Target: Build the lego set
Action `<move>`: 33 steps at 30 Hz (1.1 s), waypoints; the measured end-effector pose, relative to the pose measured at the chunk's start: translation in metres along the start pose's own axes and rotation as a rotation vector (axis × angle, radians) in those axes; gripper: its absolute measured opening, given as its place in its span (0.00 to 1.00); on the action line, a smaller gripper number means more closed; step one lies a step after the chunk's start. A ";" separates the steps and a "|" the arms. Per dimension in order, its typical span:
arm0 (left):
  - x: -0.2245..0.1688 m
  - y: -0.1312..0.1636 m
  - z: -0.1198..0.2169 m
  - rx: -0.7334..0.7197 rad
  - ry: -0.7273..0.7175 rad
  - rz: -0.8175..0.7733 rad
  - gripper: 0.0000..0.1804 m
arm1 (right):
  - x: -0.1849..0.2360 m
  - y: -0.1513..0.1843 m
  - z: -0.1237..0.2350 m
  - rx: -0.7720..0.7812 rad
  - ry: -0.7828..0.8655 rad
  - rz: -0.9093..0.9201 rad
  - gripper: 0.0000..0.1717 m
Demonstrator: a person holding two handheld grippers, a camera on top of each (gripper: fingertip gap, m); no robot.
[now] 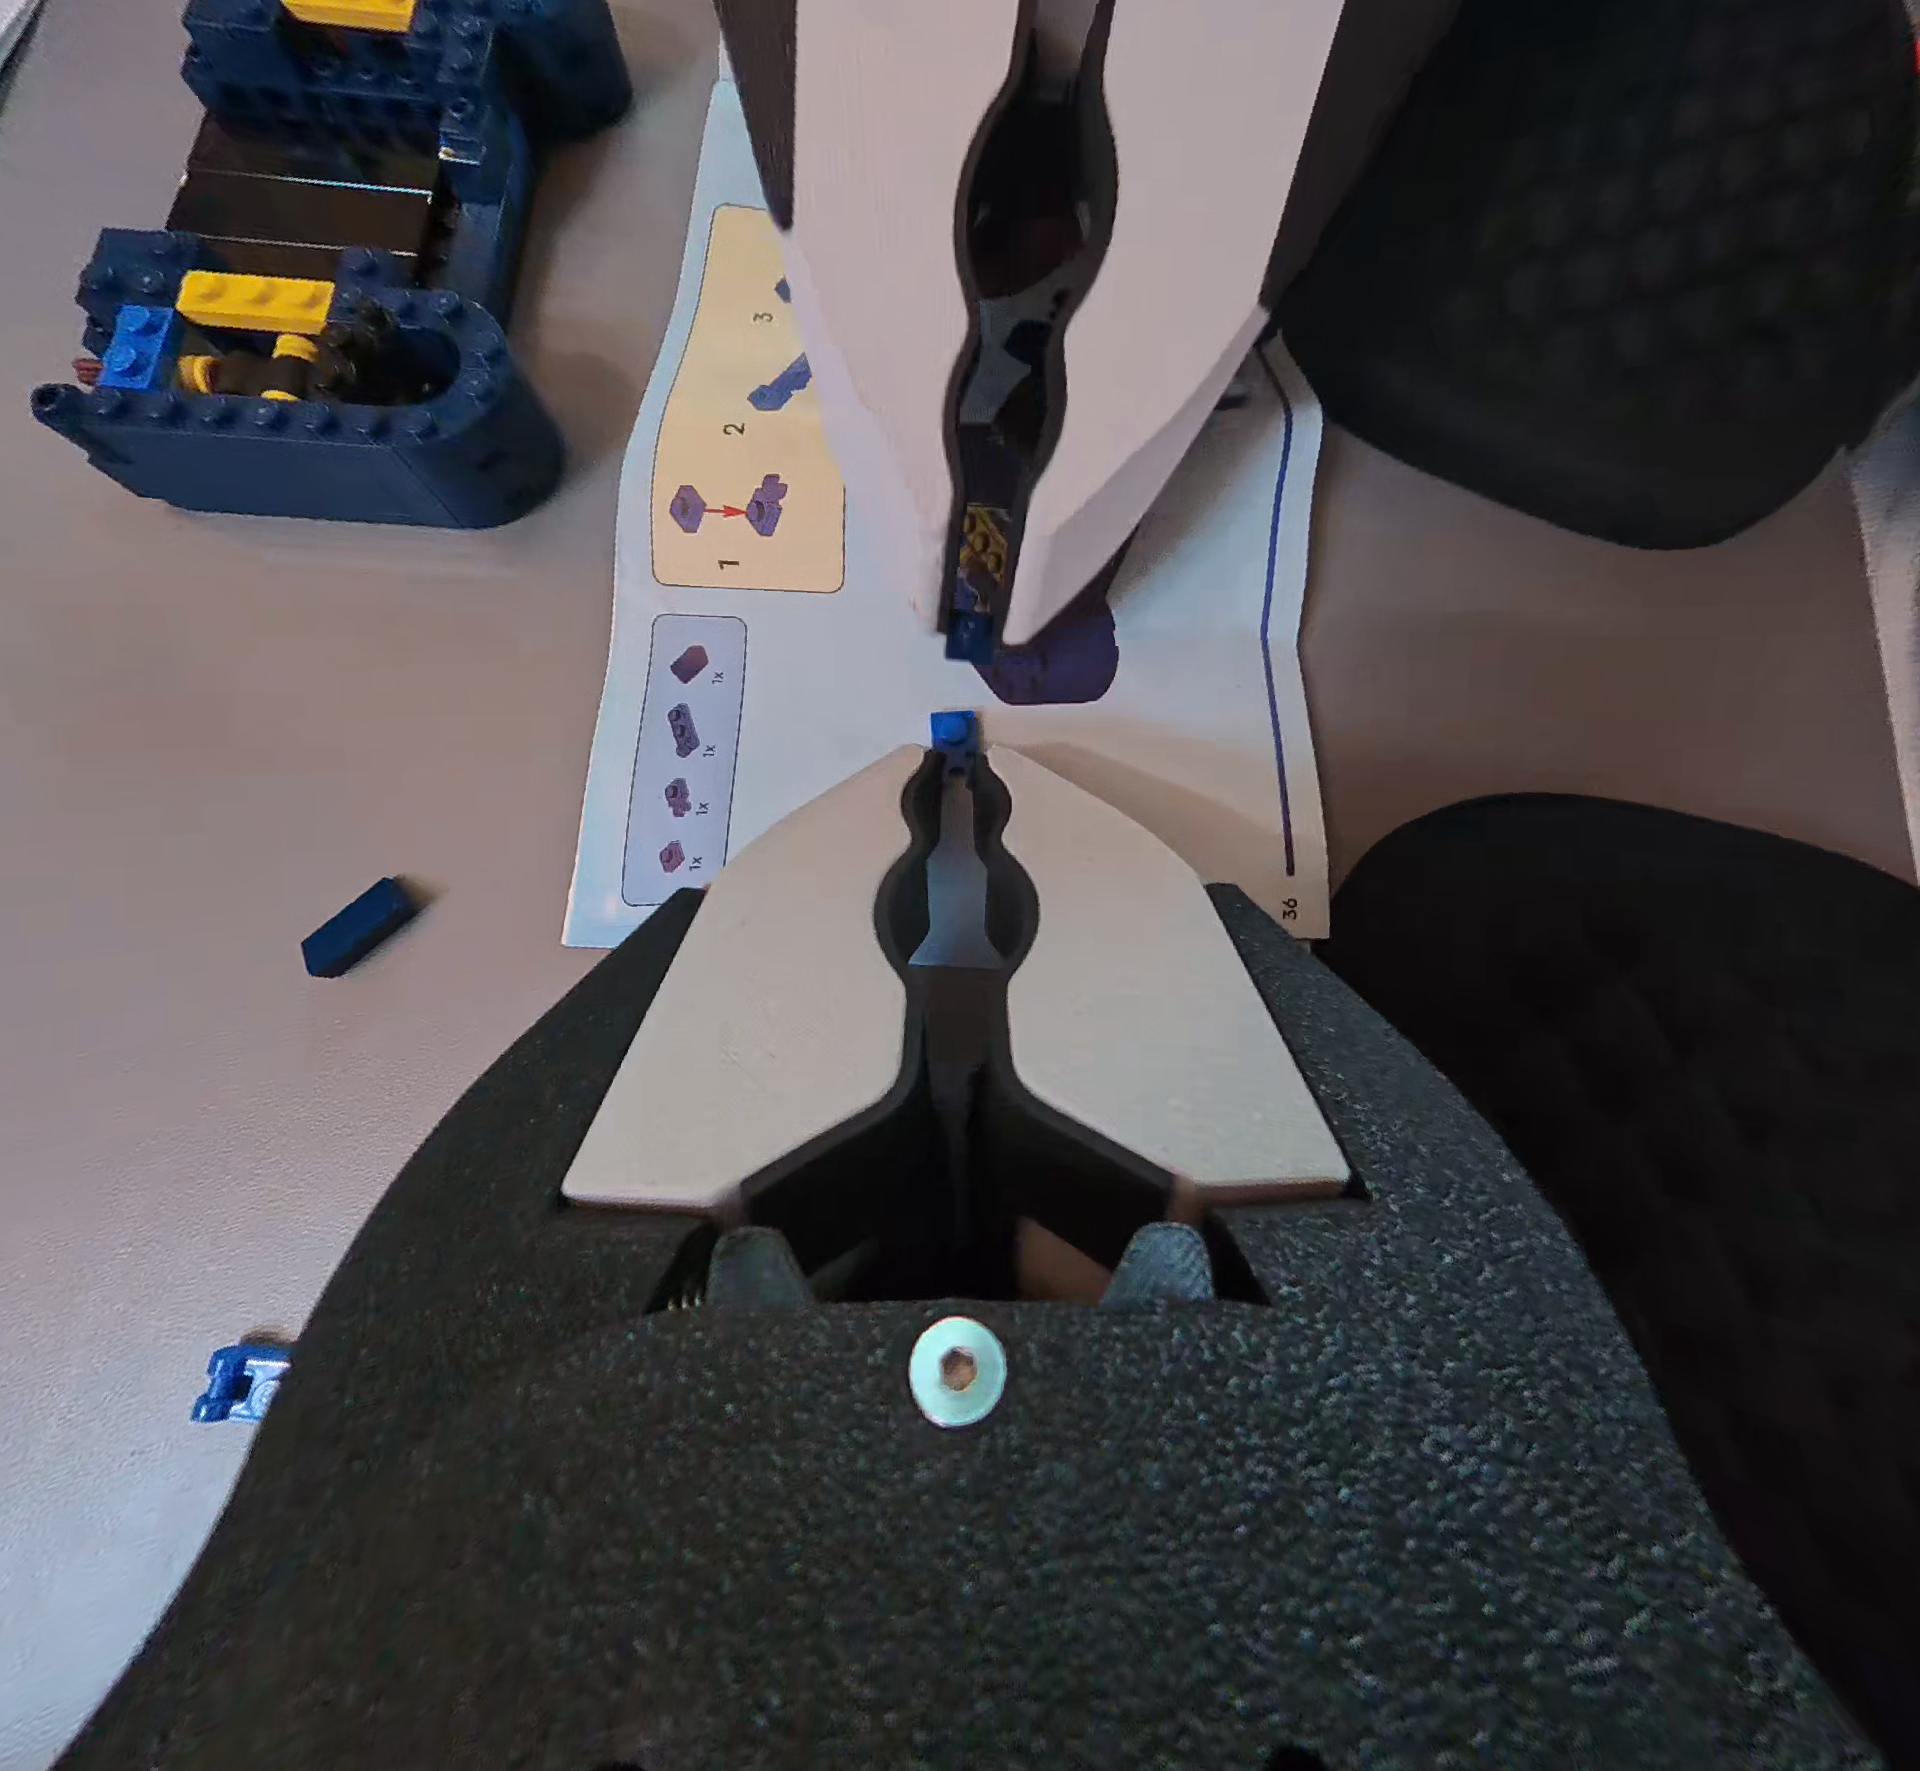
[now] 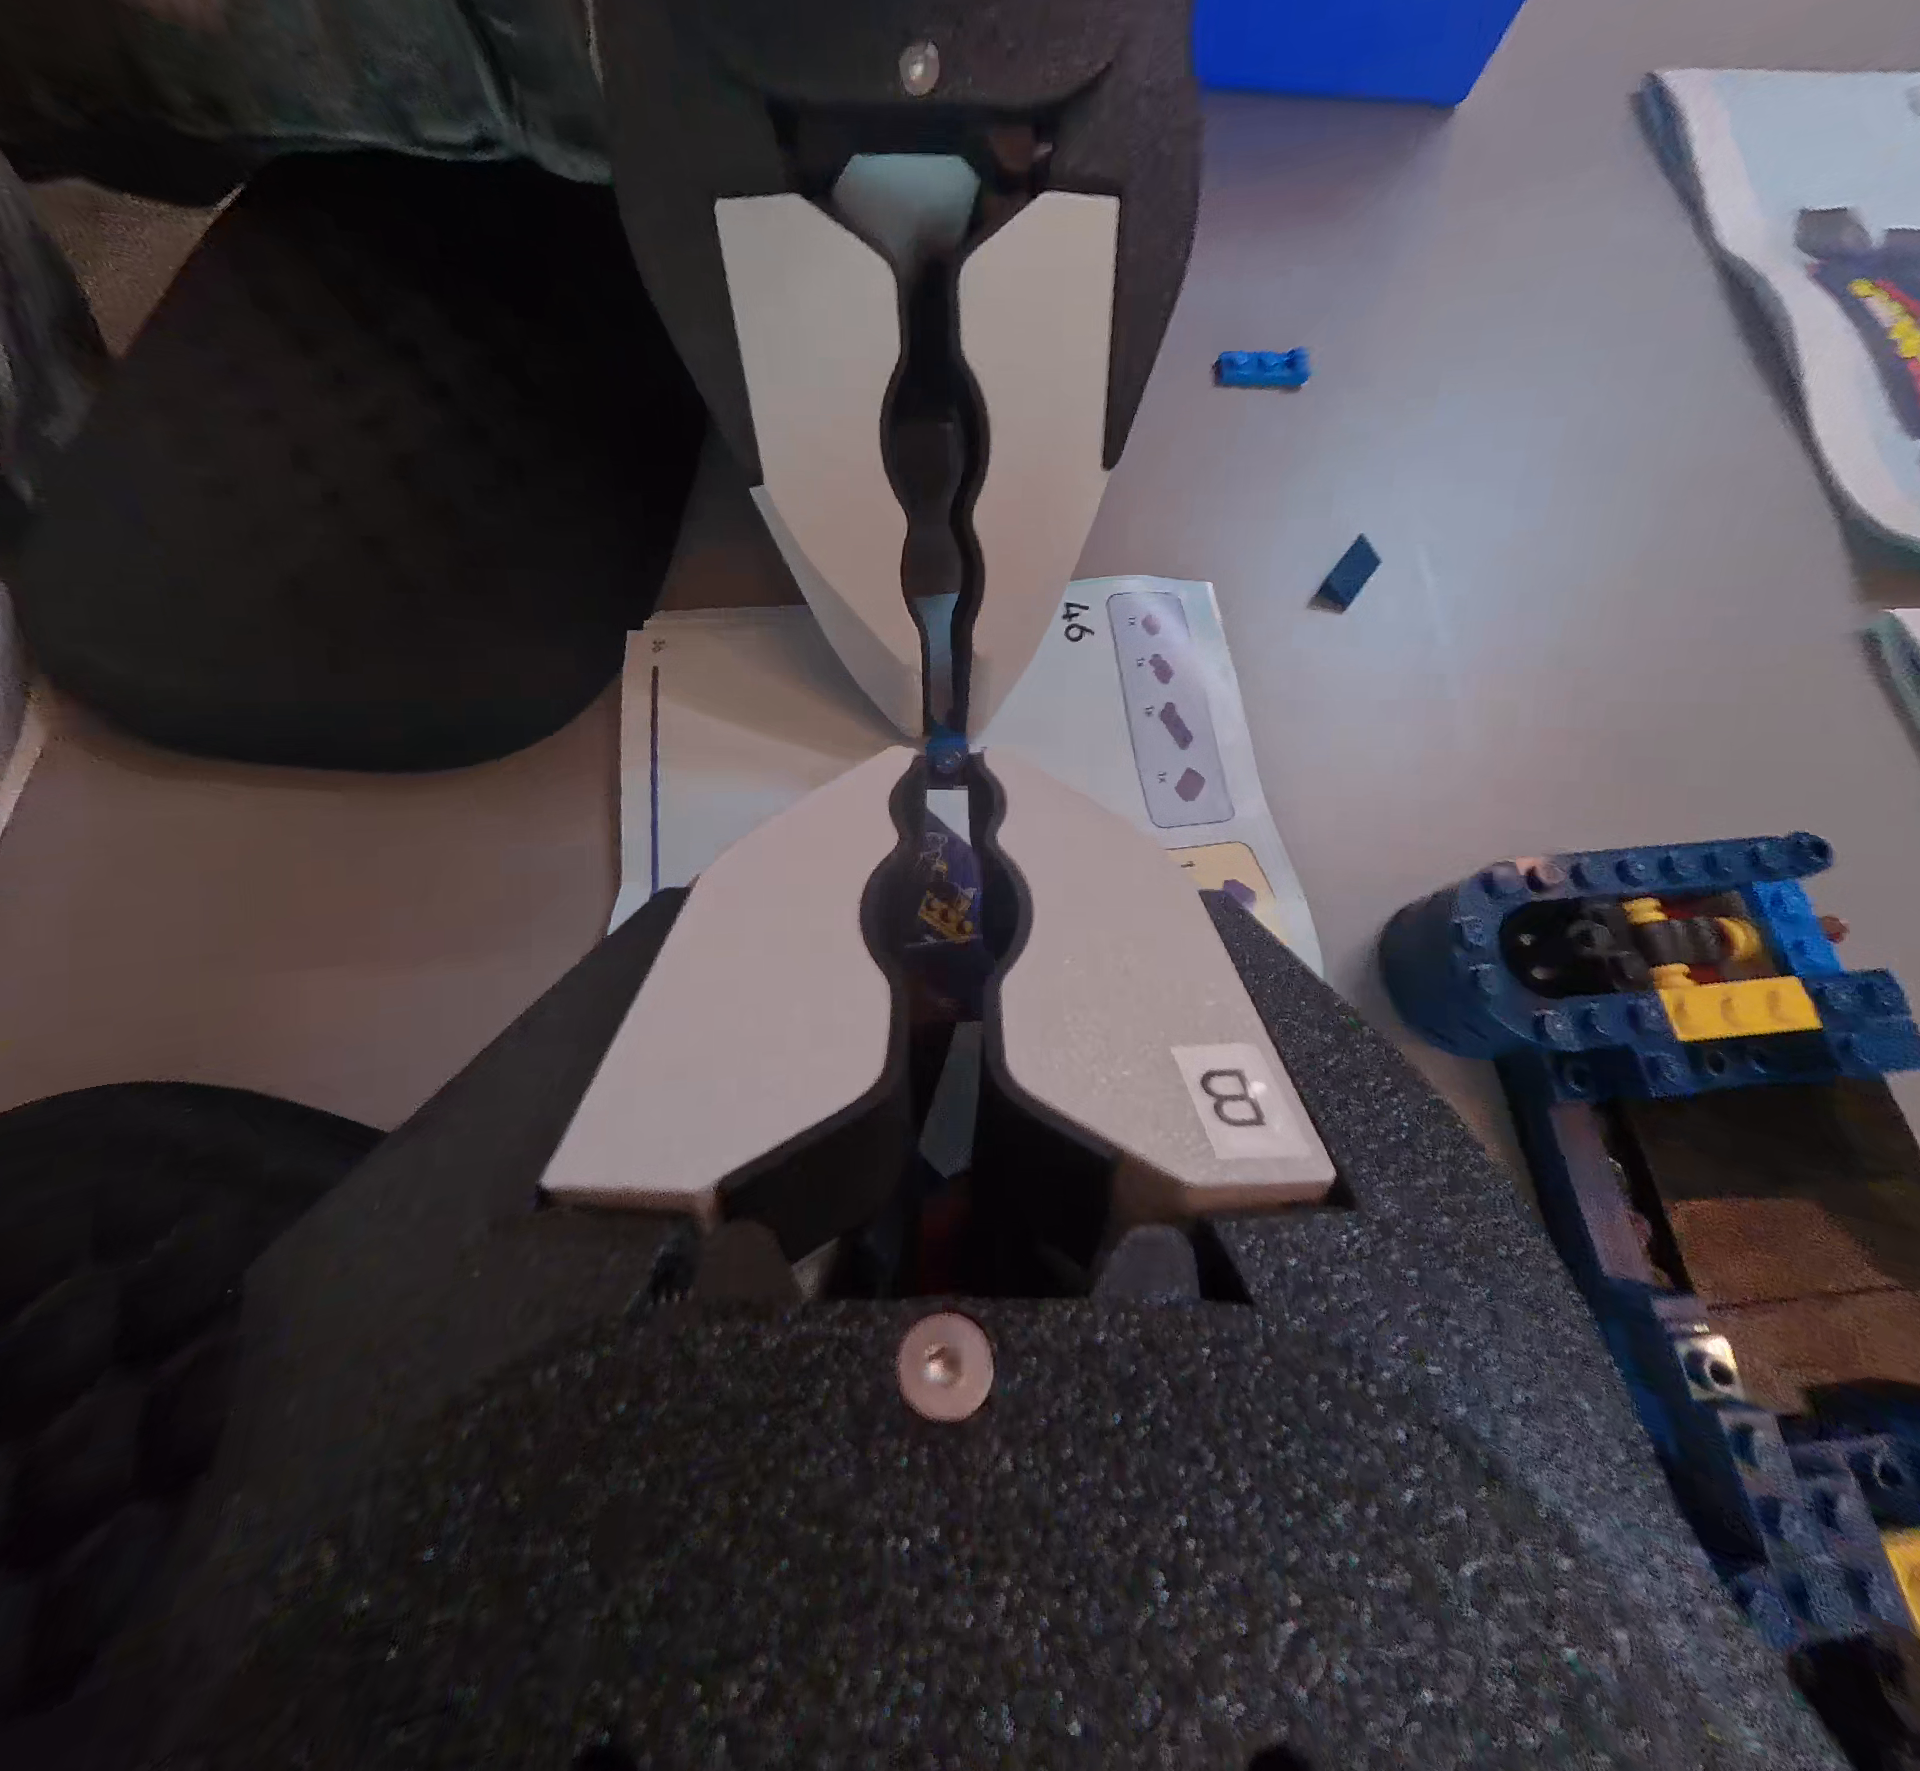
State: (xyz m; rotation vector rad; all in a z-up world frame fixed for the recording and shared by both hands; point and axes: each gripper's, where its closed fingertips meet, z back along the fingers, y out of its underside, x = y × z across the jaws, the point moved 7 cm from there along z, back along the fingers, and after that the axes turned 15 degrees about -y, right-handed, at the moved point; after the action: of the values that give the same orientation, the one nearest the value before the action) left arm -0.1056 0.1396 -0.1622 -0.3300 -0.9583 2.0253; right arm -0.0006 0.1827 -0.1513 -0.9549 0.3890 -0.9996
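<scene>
Both tongs clenched tip-to-tip: left tongs (image 1: 954, 753) pinch a small bright-blue 1-stud plastic plate (image 1: 954, 732), right tongs (image 2: 943, 765) pinch a small dark-blue plastic brick (image 1: 971, 638); shallow grips, so any misaligned push could pop either out.

Rough grainy black plastic gripper body (image 1: 1039, 1565), smooth matt white fingers (image 1: 790, 973), glossy blue plastic brick (image 1: 953, 732), thin printed paper sheet (image 1: 1195, 682), shiny metal screw (image 1: 957, 1371).

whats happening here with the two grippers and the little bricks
A person holds a hand-held gripper in each hand above an open instruction booklet. The left hand-held gripper pinches a small blue brick at its fingertips. The right hand-held gripper faces it tip to tip, gripping a darker blue piece. A partly built dark blue and yellow brick model sits to the side, with loose bricks nearby.
</scene>
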 end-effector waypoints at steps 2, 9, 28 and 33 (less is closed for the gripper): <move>0.001 0.000 0.000 0.000 0.013 0.006 0.03 | -0.002 0.000 -0.003 0.038 -0.008 0.010 0.04; 0.002 0.000 -0.002 -0.001 0.047 0.009 0.03 | -0.007 -0.002 -0.015 0.123 -0.058 0.031 0.04; 0.004 0.000 -0.003 0.000 0.073 0.034 0.03 | -0.007 -0.022 -0.024 0.518 -0.078 0.122 0.04; 0.004 0.000 -0.003 -0.003 0.064 0.025 0.03 | -0.007 -0.022 -0.024 0.528 -0.067 0.097 0.04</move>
State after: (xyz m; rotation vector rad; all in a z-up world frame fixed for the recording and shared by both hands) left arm -0.1067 0.1439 -0.1638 -0.4081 -0.9223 2.0236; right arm -0.0321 0.1719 -0.1473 -0.4855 0.1014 -0.9153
